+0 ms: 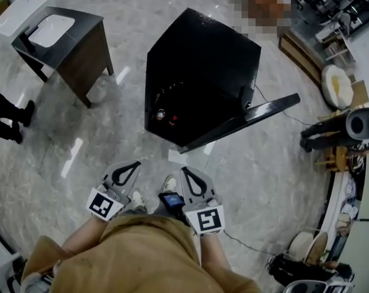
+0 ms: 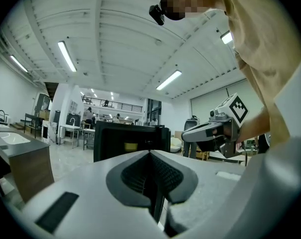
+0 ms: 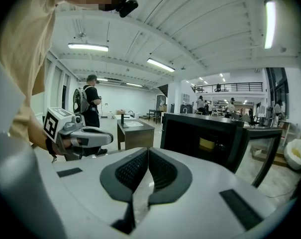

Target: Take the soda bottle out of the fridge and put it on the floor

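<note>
A black mini fridge [image 1: 202, 66] stands on the marble floor ahead of me, its door [image 1: 251, 119] swung open to the right. Two small round things [image 1: 166, 116] show low in its dark inside; I cannot tell which one is the soda bottle. In both gripper views something yellow [image 2: 129, 146] [image 3: 207, 144] sits on the fridge shelf. My left gripper [image 1: 126, 170] and right gripper [image 1: 190, 179] are held side by side near my body, short of the fridge. Both are shut with nothing between the jaws, tips together [image 2: 150, 153] [image 3: 148, 151].
A dark wooden table [image 1: 71, 41] with a white tray stands at the back left. A person's dark shoes [image 1: 16, 121] are at the left edge. A white sheet [image 1: 175, 157] lies in front of the fridge. A cable and cluttered equipment [image 1: 343, 127] fill the right side.
</note>
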The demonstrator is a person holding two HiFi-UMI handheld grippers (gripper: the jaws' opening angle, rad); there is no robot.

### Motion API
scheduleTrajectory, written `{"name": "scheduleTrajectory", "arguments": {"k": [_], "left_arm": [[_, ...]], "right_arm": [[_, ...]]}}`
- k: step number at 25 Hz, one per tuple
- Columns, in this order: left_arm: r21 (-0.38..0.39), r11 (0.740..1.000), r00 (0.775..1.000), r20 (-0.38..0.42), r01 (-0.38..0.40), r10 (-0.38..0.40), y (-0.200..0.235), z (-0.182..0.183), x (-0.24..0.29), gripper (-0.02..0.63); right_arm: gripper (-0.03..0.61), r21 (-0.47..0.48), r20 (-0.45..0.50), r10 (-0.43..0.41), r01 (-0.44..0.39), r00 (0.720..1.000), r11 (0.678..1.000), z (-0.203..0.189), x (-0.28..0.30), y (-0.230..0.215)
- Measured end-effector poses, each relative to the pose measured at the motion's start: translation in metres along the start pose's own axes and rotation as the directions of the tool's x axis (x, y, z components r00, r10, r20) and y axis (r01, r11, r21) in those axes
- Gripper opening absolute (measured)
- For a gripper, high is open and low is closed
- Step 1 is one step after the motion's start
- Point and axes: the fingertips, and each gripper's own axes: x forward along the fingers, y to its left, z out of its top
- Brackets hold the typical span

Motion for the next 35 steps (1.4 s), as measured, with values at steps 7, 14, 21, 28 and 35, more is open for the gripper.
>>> {"name": "scheduleTrajectory", "arguments": {"k": [7,14,21,28,35], "left_arm": [[0.001,0.99,0.989,-0.036,-0.143,0.143,0.034,0.005,0.048,0.002],[-0.076,0.955,0.955,-0.094,-0.288,0.28,0.073,-0.081,0.097,0.002],[-0.141,0.943,0.95,-0.137,-0.301,0.282,0.112,-0.173,0.099,0.002],[-0.092,0.968,0.962,-0.162,-0.236,0.219,0.14,-0.224,0.103,0.002],[-0.078,0.979,0.974,-0.146,-0.187,0.175,0.15,-0.298,0.138,0.002]], "right_arm": [[0.0,0.079,-0.002,0.099,-0.098,0.995,0.992,-0.036,0.05,-0.049],[0.002,-0.039,-0.04,0.123,-0.125,0.992,0.991,-0.096,0.114,-0.088],[0.002,0.02,-0.147,0.077,-0.074,0.986,0.997,-0.201,0.194,-0.086],[0.008,0.153,-0.201,-0.001,0.032,0.98,0.988,-0.29,0.257,-0.076],[0.087,0.153,-0.212,-0.027,0.061,0.977,0.986,-0.35,0.299,-0.082]]}}
